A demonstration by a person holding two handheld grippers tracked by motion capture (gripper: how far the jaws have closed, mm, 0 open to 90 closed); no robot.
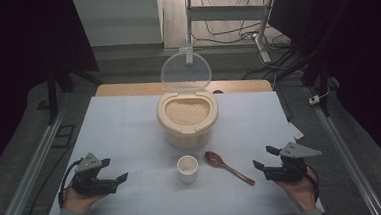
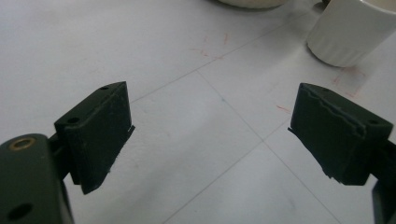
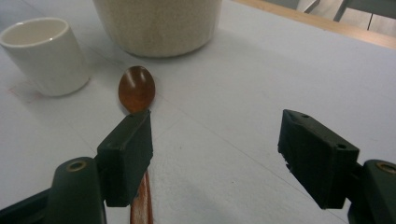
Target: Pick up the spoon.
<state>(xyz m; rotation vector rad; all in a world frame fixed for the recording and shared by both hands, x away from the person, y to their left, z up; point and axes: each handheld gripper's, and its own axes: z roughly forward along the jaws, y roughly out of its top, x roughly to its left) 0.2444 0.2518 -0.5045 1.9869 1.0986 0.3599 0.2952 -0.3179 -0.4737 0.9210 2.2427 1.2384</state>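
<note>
Your right gripper (image 1: pixel 265 165), fingers spread and empty like the left (image 1: pixel 113 179), sits nearest the spoon (image 1: pixel 229 167); its handle points toward you.

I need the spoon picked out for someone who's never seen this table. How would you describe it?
Start at the big cream container with its clear lid up, in the middle of the white table. In front of it stands a small white cup; just right of the cup lies the spoon. It is the one brown, glossy, long-handled thing there, lying flat.
</note>
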